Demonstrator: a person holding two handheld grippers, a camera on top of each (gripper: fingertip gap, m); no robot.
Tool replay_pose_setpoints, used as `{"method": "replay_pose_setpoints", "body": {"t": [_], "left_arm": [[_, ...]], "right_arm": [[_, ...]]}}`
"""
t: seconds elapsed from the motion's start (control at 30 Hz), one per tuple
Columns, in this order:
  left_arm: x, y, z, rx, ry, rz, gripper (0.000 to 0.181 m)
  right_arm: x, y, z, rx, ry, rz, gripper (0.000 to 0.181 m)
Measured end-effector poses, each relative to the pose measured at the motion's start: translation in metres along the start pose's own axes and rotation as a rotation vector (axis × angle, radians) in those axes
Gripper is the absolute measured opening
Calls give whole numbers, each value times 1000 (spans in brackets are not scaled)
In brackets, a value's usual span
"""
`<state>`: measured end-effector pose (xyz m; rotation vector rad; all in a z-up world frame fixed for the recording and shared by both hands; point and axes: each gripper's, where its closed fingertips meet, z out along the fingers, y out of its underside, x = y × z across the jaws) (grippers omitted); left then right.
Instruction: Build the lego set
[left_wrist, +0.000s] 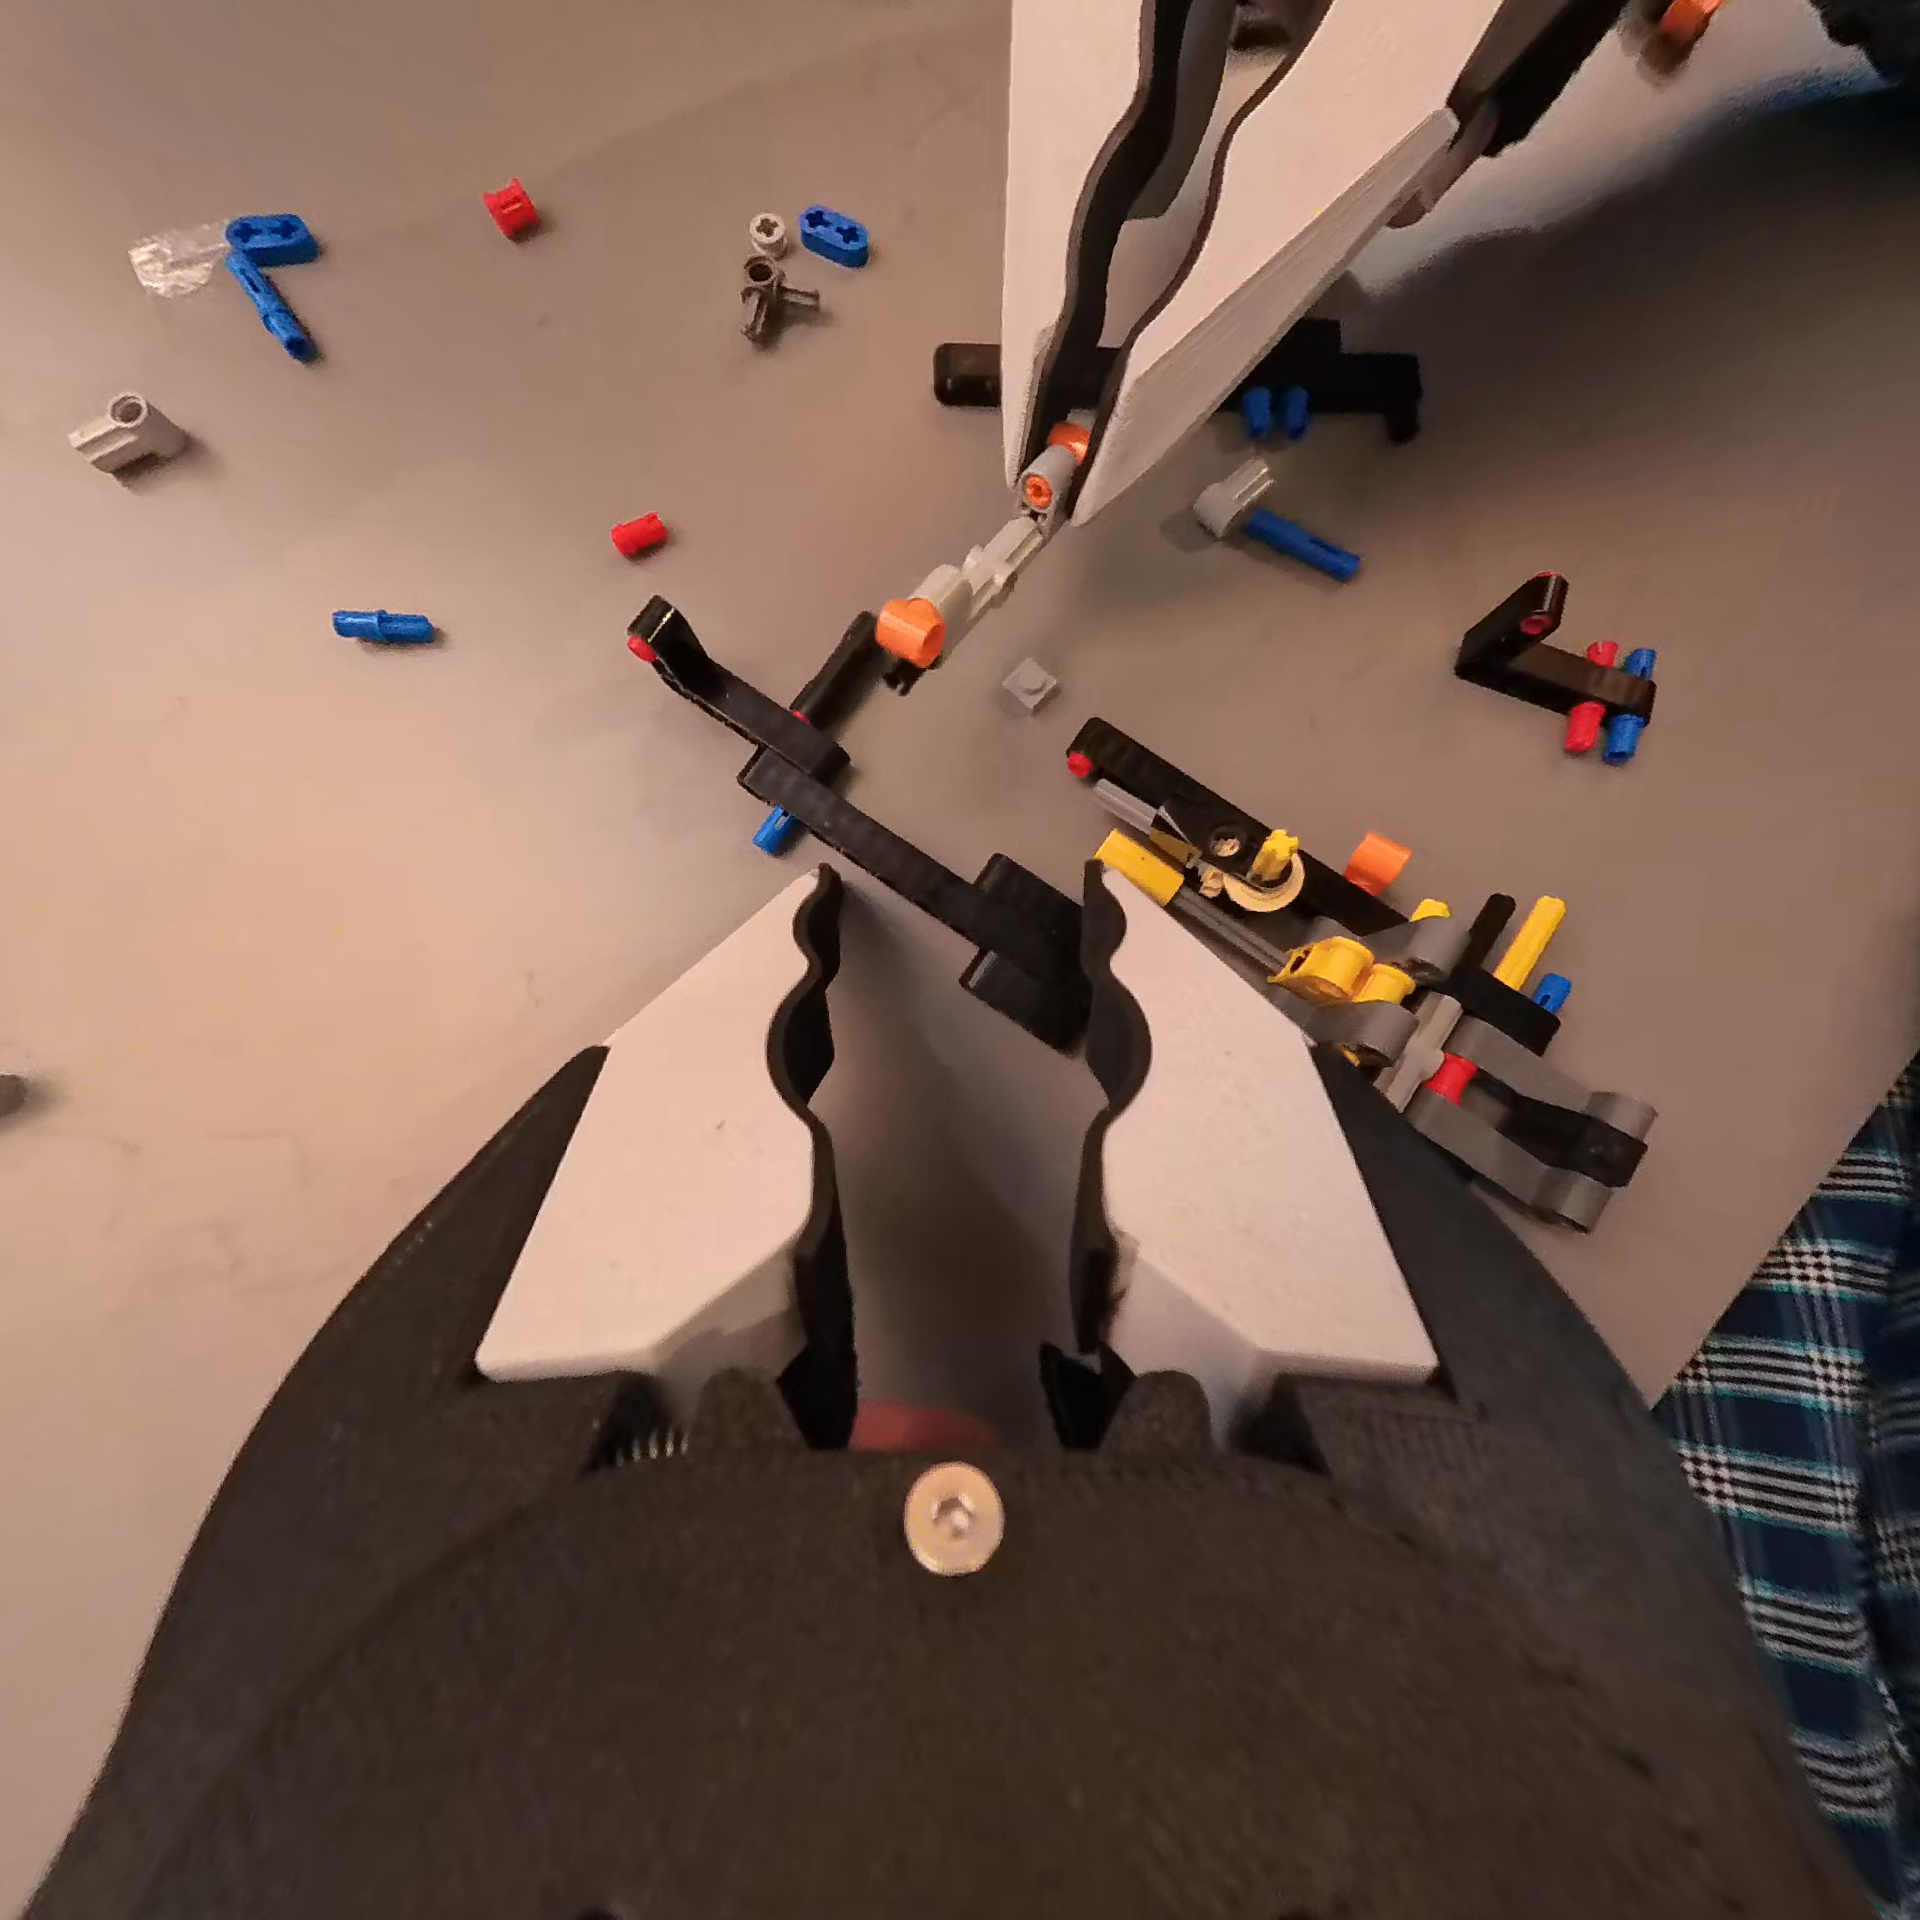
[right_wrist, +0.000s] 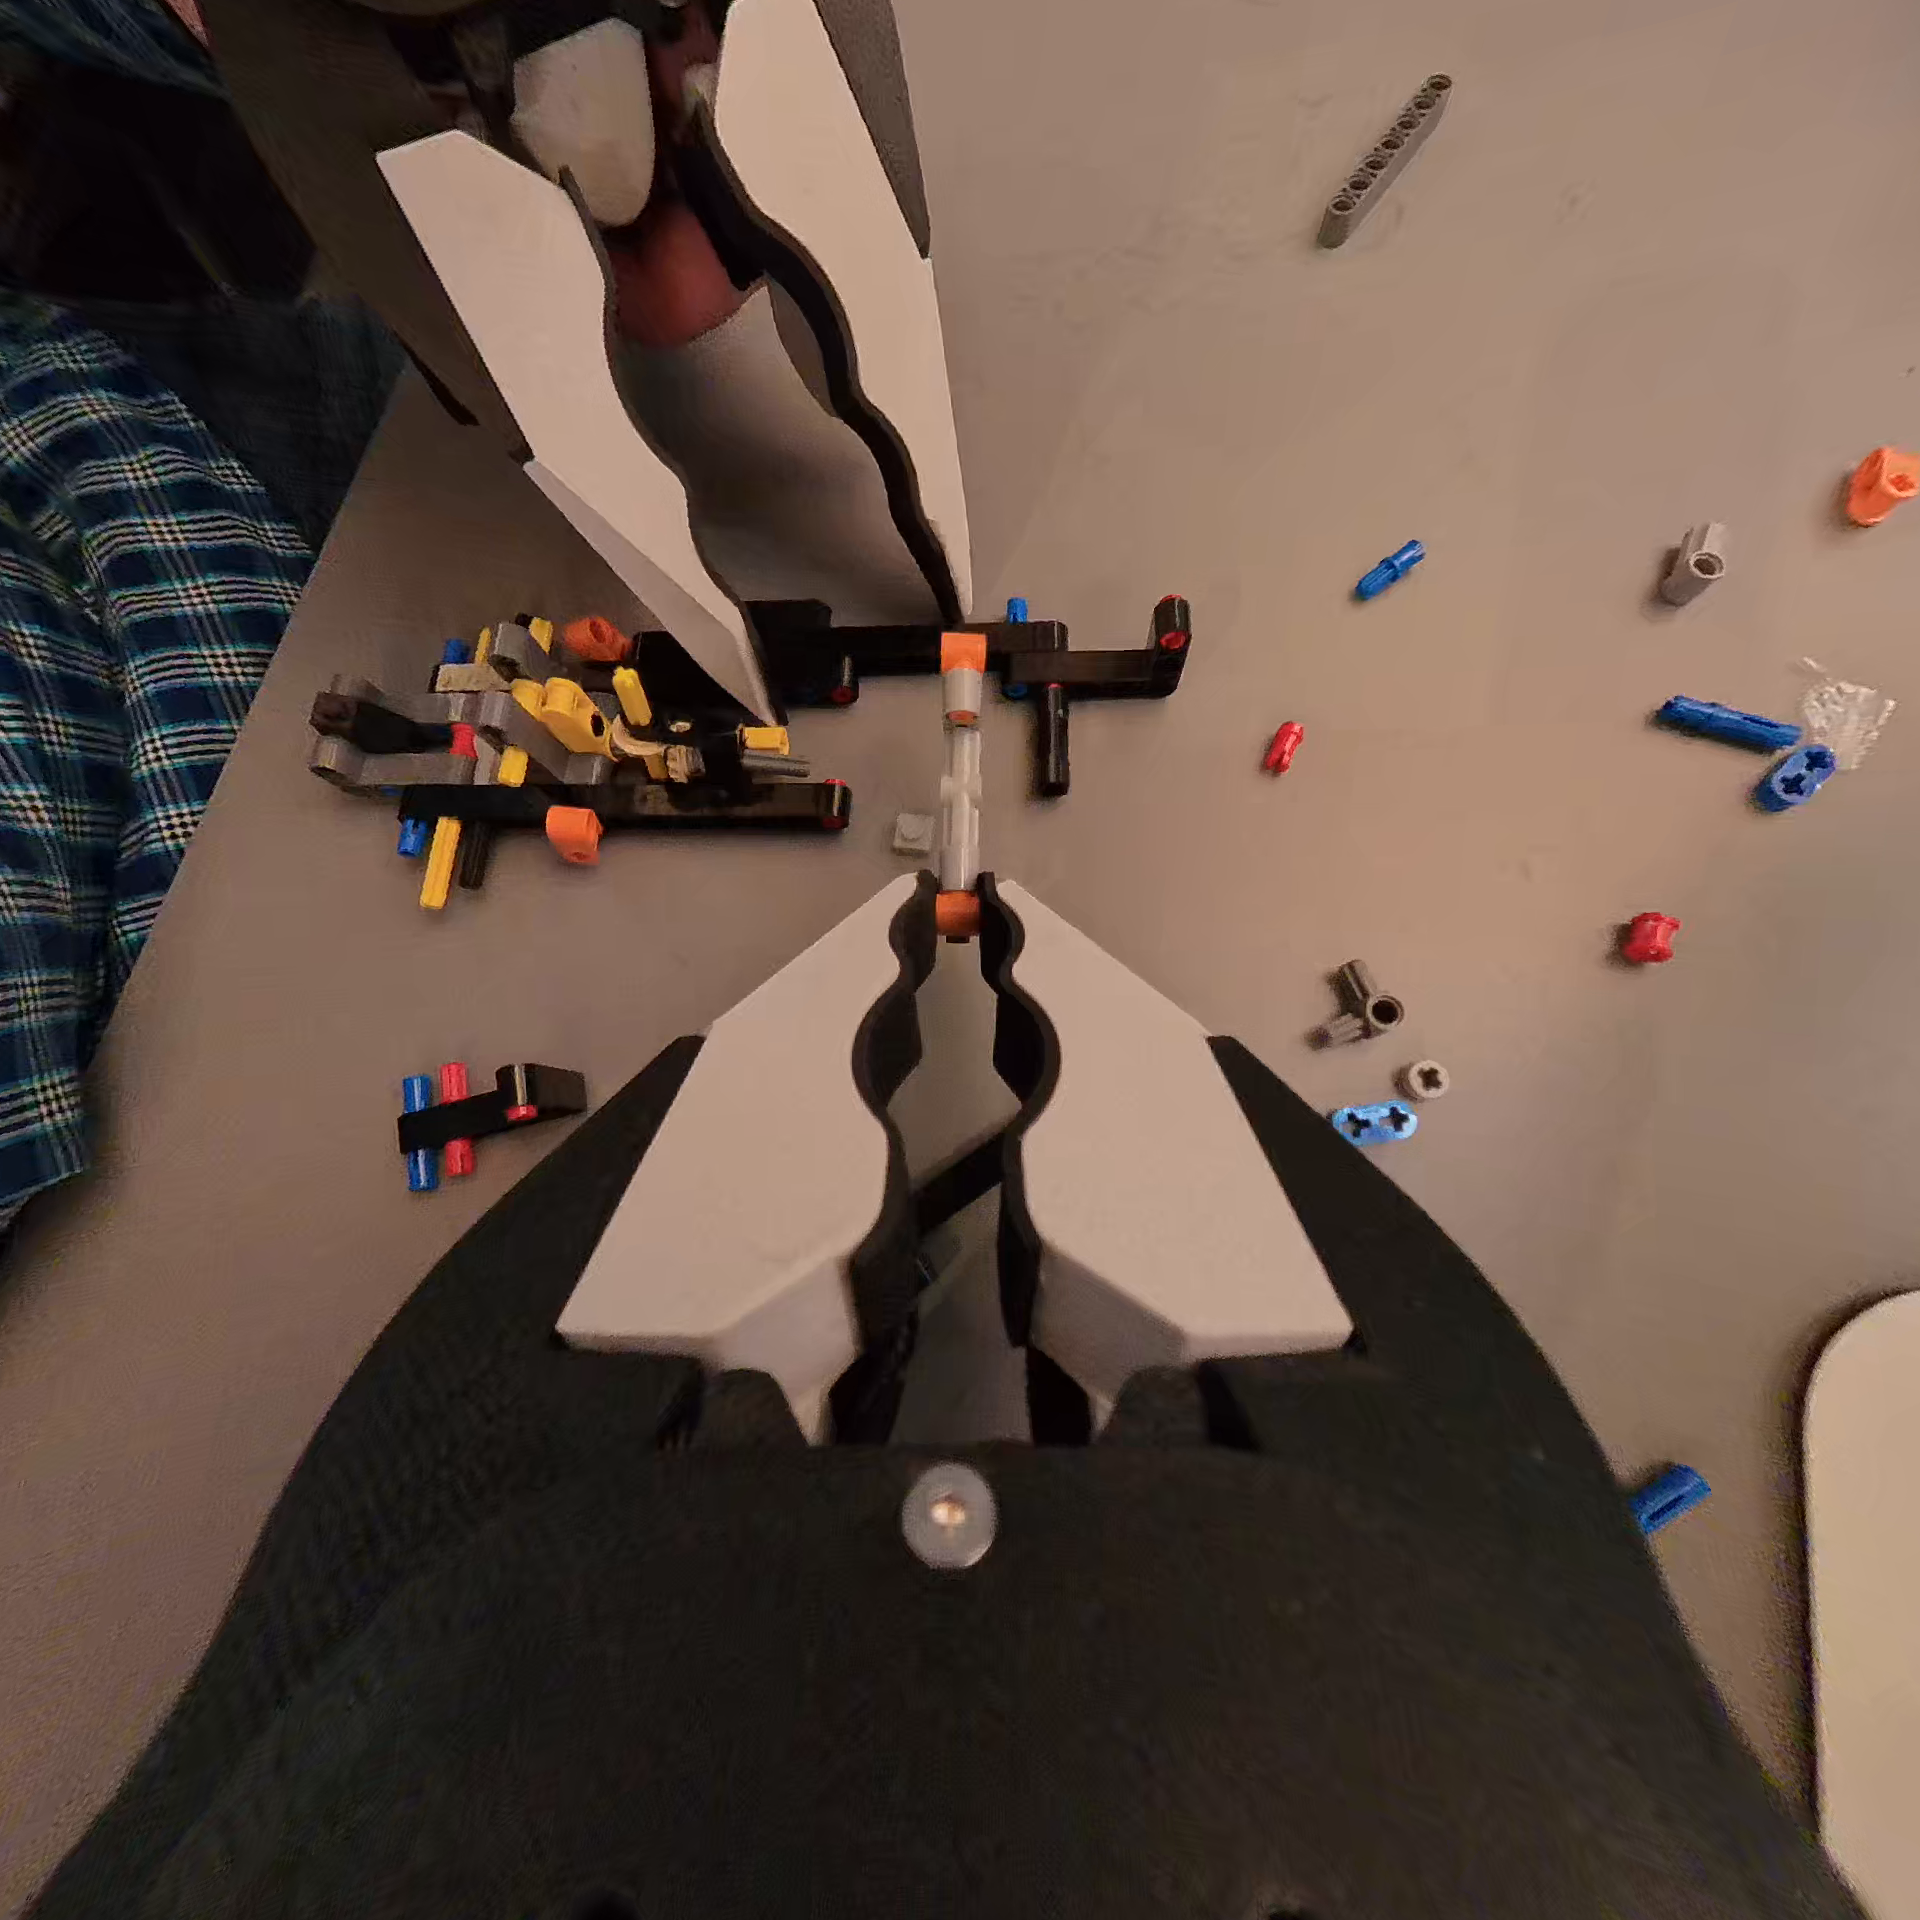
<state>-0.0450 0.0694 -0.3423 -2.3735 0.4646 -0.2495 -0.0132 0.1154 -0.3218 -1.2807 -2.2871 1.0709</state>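
Observation:
A long black beam assembly (left_wrist: 831, 810) with red and blue pins lies on the grey table. My left gripper (left_wrist: 961, 883) is open, and its fingers straddle the assembly's near end. My right gripper (left_wrist: 1049, 494) comes in from the top and is shut on a light grey axle piece (left_wrist: 987, 566) with orange bushes. The far orange bush (left_wrist: 909, 629) touches the black assembly. In the right wrist view my right gripper (right_wrist: 954, 888) pinches the near orange bush. The grey axle (right_wrist: 961, 769) points away to the black assembly (right_wrist: 1081, 660), which the open left gripper (right_wrist: 862, 665) straddles.
A part-built yellow, grey and black model (left_wrist: 1351, 966) lies near the table edge beside plaid cloth (left_wrist: 1818, 1455). A small black piece with red and blue pins (right_wrist: 478, 1117), loose blue pins, red bushes, a grey plate (left_wrist: 1029, 686) and a long grey beam (right_wrist: 1382, 161) lie scattered. My right fingertips sit around 7 centimetres from my left ones.

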Motion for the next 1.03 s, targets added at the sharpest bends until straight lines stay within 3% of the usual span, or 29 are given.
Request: {"method": "replay_pose_setpoints", "body": {"t": [1.03], "left_arm": [[-7, 2, -5, 93, -139, -79, 59]], "right_arm": [[4, -1, -10, 96, 48, 29, 5]]}}
